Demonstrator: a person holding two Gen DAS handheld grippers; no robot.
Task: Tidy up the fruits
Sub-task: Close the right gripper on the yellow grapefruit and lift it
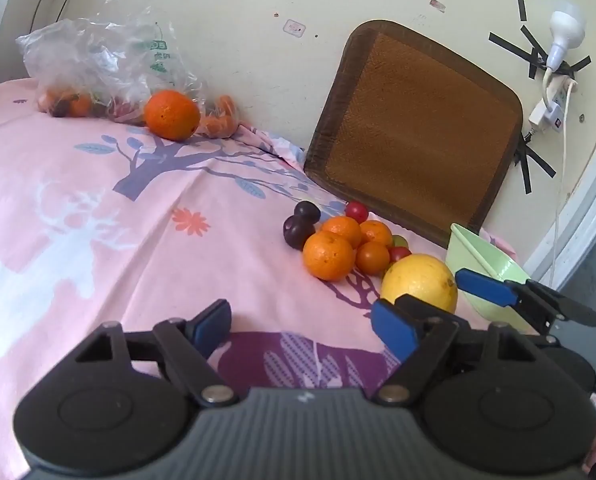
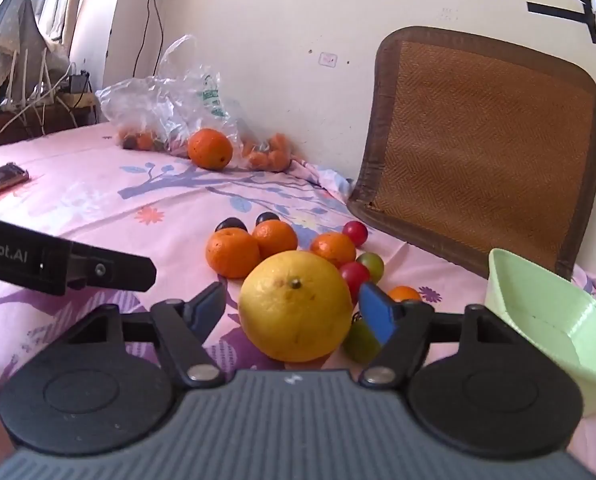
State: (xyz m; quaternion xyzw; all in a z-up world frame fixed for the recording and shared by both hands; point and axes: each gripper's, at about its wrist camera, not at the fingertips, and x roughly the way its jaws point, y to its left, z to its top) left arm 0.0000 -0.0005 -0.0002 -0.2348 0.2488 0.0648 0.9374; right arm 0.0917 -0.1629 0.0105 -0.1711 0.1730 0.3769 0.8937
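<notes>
The big yellow fruit (image 2: pixel 296 306), maybe a grapefruit, lies on the pink bed sheet (image 2: pixel 98 200), and I take it as the landmark. Just behind it is a pile of small oranges (image 2: pixel 233 253), with two dark plums (image 1: pixel 301 220) at the far side of the pile. Red and green cherry tomatoes or grapes (image 2: pixel 354 274) lie beside the yellow fruit on its right side, and one green one (image 2: pixel 361 340) touches it low on the right. The light green bowl (image 2: pixel 546 320) stands near it further to the right and looks empty. Far behind, at the wall, is a plastic bag (image 1: pixel 110 56) with more fruit and one large orange (image 1: pixel 172 114) in front of it.

The right hand-held gripper (image 2: pixel 294 312) is spread wide, and the yellow fruit sits between its two fingers. The blue pad on the right seems just beside the peel, but I cannot tell if it touches. The left hand-held gripper (image 1: pixel 302 322) is also spread wide and holds nothing; it hovers over the sheet to the left of the yellow fruit.

I think the yellow fruit is heavy and firm, with a thick and a little slippery peel. It is round, so it can roll on the soft bed. It is best to take it at the widest middle, with the pads on opposite sides. The small fruits are soft and need a light grip.
</notes>
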